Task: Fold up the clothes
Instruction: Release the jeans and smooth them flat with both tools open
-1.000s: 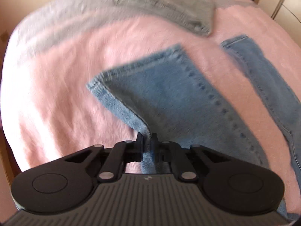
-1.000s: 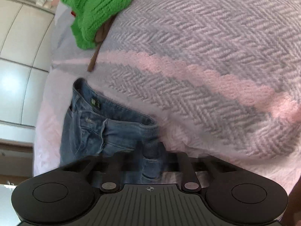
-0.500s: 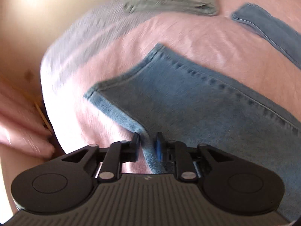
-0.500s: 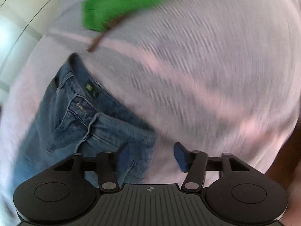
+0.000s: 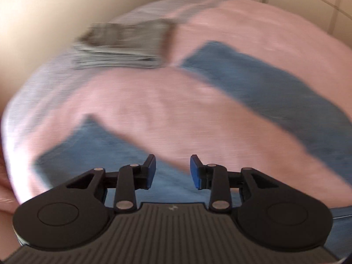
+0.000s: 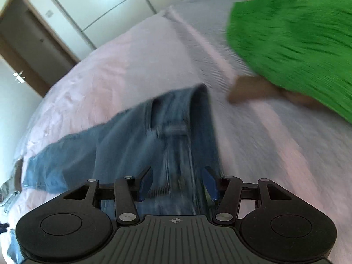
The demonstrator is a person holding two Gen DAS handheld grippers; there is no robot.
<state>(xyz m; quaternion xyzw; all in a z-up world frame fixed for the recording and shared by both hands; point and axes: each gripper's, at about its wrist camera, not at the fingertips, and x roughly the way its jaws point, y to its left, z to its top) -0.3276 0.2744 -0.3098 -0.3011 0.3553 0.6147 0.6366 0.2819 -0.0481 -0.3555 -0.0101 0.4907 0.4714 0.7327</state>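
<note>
Blue jeans lie spread on a pink blanket. In the left wrist view one leg (image 5: 103,151) runs under my left gripper (image 5: 172,169), which hangs open above it holding nothing; the other leg (image 5: 275,94) stretches off to the right. In the right wrist view the waistband end (image 6: 176,127) lies straight ahead, legs trailing left. My right gripper (image 6: 177,183) is open, its blue pads (image 6: 145,182) on either side of the denim without touching. Both views are blurred by motion.
A folded grey garment (image 5: 123,46) sits at the bed's far end. A green knitted garment (image 6: 292,37) with something brown (image 6: 253,90) beneath it lies to the right of the waistband. Wardrobe doors (image 6: 99,6) and a room door (image 6: 28,50) stand beyond the bed.
Both grippers have opened and let go of the jeans: the left released the leg hem, the right the waistband. Both have pulled back and swung round, leaving the jeans flat on the blanket.
</note>
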